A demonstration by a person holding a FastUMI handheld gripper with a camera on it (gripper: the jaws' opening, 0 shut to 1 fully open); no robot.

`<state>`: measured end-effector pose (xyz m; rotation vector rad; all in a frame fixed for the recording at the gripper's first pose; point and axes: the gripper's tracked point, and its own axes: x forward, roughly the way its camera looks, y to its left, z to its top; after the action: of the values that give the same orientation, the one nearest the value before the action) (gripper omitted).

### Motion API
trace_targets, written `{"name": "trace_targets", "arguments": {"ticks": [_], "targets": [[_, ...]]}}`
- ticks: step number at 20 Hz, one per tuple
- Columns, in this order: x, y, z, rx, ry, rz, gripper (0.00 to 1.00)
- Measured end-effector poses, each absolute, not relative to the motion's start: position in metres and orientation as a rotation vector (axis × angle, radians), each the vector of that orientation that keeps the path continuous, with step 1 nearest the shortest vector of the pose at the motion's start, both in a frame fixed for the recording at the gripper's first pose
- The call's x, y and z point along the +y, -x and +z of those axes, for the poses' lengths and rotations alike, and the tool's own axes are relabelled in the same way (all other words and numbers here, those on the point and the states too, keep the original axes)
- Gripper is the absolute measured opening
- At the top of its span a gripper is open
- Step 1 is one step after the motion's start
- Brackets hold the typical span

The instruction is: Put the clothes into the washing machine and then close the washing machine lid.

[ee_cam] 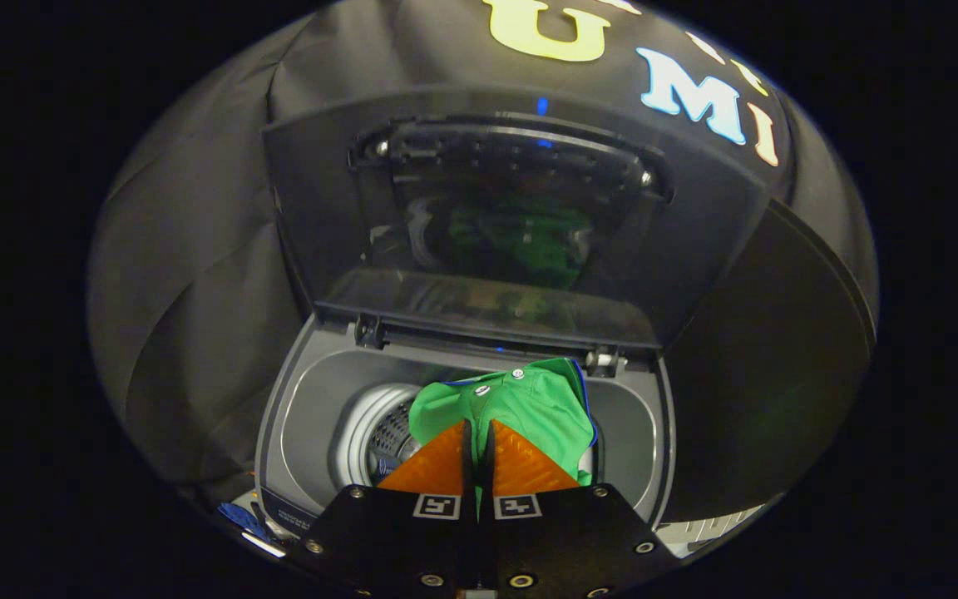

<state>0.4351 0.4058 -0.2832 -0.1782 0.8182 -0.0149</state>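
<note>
Fingers (479,437) at bottom centre of the frame, drawn nearly together, clenched on a fold of the green garment (520,403); cloth shows in the narrow slit between them, so both appear to press on it. Gripper (479,426) poised above the tub opening.

Garment: bright green, blue edge along its right side, two small snap studs near the top. It bunches just beyond and around the fingertips, hanging over the mouth of the washing machine (296,416). Lower end hidden by the gripper body; cannot tell whether it touches the drum yet.

Drum (387,437): perforated metal, visible left of the fingers, below centre. Looks bare in the part that shows.

Lid (512,208): raised, standing upright across the upper centre, hinged at the tub's far rim. Dark window in it carries a green reflection of the garment.

Progress, as a judgement: first step in hand, not finished. Cloth is over the opening but not released into the drum. Left to do: lower, let go, then swing the lid down.

Surroundings: black cloth wall behind and to both sides. Small blue object (238,517) at lower left beside the machine's front corner, too small to identify.

Obstructions: none in the opening. Garment's upper edge lies close to the right hinge (604,359); cloth draped on the rim there could catch when the lid comes down.
</note>
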Motion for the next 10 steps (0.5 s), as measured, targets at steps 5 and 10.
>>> {"name": "trace_targets", "arguments": {"ticks": [5,10], "targets": [[0.399,-0.417,-0.329,0.904,0.151,-0.021,0.01],[0.399,-0.401,-0.359,0.979,0.171,-0.016,0.01]]}}
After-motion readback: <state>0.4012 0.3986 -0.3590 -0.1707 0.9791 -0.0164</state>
